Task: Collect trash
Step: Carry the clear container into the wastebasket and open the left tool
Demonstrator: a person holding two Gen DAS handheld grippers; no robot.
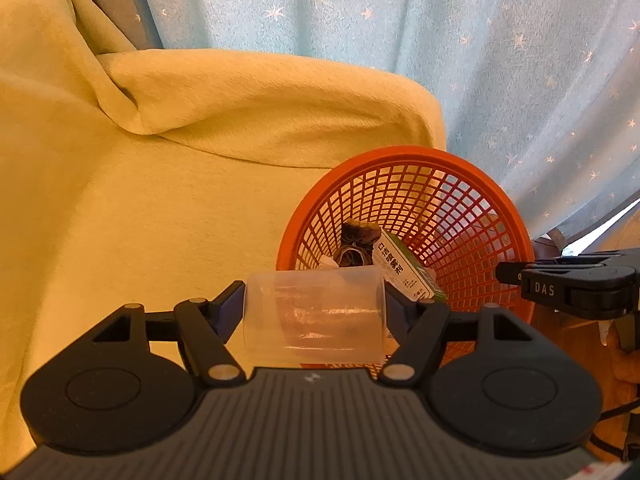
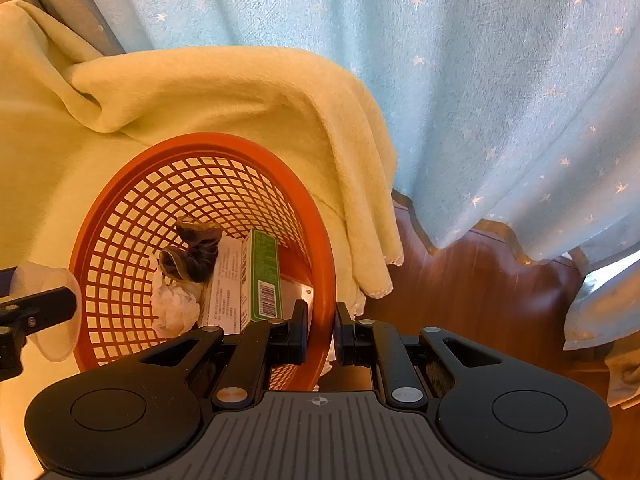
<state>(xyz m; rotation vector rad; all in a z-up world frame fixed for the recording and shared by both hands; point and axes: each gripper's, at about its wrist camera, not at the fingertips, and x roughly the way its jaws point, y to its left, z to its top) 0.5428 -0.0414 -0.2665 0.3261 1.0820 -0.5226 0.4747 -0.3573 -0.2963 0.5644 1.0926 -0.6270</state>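
Left gripper clamps clear plastic cup sideways at round orange mesh basket near rim
Right gripper pinches basket rim, wood floor free rightward

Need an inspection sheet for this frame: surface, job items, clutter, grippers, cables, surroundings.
Surface: yellow blanket draped over furniture; wood floor on the right.
Job's things: clear cup held sideways at the orange basket; inside lie a green box, white tissue, dark crumpled scrap.
Clutter: nothing seen.
Grippers: left gripper shut on cup; right gripper clamps the basket rim.
Cables: black cable at the left view's right edge.
Surroundings: blue star curtain.
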